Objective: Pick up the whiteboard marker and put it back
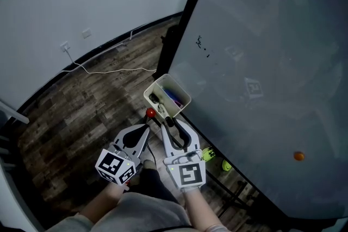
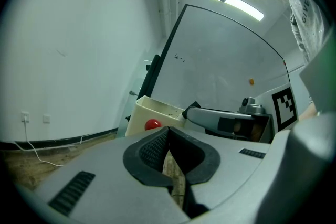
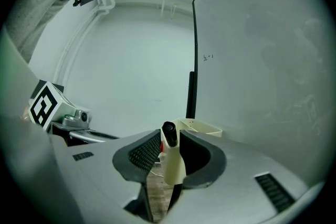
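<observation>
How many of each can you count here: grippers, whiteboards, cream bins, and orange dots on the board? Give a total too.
grippers: 2, the left gripper and the right gripper
whiteboard: 1
cream bin: 1
orange dot: 1
Total: 5

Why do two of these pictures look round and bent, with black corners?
Left gripper view: a wide lens bows the whiteboard edge and blackens the corners; the ceiling light glares. Right gripper view: same bulge, the marker looms large. Head view: straighter, dim, faint reflections on the whiteboard.
</observation>
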`<action>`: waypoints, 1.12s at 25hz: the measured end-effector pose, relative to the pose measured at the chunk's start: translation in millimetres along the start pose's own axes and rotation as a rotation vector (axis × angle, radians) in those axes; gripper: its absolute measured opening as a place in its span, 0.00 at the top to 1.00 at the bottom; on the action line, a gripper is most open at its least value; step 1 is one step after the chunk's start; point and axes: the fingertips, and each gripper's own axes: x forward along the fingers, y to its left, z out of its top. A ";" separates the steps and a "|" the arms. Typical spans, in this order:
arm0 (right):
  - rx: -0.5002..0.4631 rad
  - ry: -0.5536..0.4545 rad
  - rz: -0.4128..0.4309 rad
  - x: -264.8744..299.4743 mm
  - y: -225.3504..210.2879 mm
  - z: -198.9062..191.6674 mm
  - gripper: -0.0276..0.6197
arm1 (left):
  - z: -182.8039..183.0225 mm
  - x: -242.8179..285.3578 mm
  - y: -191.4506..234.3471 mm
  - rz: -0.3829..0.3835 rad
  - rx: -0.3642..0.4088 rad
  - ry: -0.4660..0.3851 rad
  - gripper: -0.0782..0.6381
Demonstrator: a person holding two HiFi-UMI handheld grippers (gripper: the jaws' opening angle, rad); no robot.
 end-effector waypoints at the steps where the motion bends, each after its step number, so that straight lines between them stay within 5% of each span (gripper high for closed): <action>1: -0.001 -0.004 0.004 0.5 -0.3 0.0 0.77 | -0.9 0.1 1.0 0.004 0.000 0.003 0.87; 28: 0.043 0.005 0.089 9.9 -17.4 17.3 0.84 | 10.1 -1.4 21.0 0.073 0.031 -0.013 0.87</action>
